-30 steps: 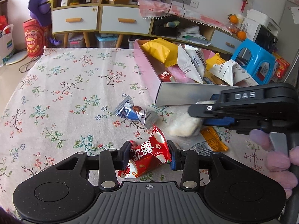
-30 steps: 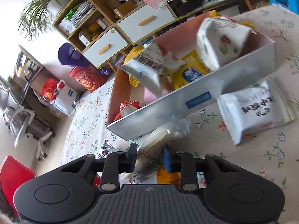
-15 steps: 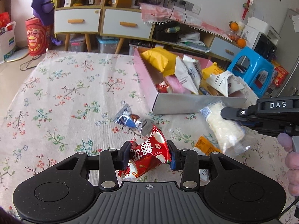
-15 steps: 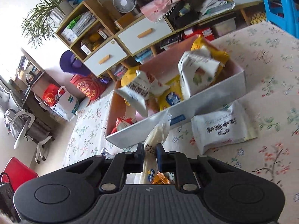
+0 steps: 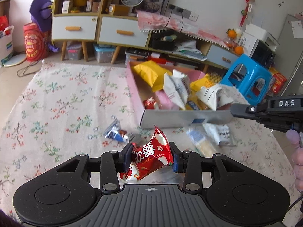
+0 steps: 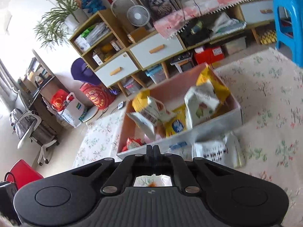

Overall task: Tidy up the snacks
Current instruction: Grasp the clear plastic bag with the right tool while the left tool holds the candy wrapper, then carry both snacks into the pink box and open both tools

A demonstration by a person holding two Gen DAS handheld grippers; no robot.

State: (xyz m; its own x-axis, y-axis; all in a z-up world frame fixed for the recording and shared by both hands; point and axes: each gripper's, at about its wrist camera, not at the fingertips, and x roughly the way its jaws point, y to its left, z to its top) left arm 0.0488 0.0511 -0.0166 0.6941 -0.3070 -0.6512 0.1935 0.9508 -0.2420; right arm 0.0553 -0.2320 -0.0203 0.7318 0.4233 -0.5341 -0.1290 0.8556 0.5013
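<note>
My left gripper (image 5: 151,156) is shut on a red snack packet (image 5: 151,156) and holds it above the floral tablecloth. The pink snack box (image 5: 171,116) with a grey front wall lies ahead to the right, full of yellow and white bags. My right gripper (image 6: 153,148) is shut and empty, raised above the box's near corner (image 6: 132,151); it also shows at the right edge of the left wrist view (image 5: 265,111). A clear packet of pale snack (image 5: 200,141) lies blurred on the cloth in front of the box.
A blue-silver wrapper (image 5: 116,133) and a white packet (image 5: 219,134) lie on the cloth near the box front; the white packet also shows in the right wrist view (image 6: 217,151). A blue stool (image 5: 248,79) and low cabinets (image 5: 98,29) stand beyond the table.
My right gripper lifted the clear pale packet, then lost it; it now lies on the cloth and the jaws are fully shut. Both grippers rose. The left still holds the red packet.
</note>
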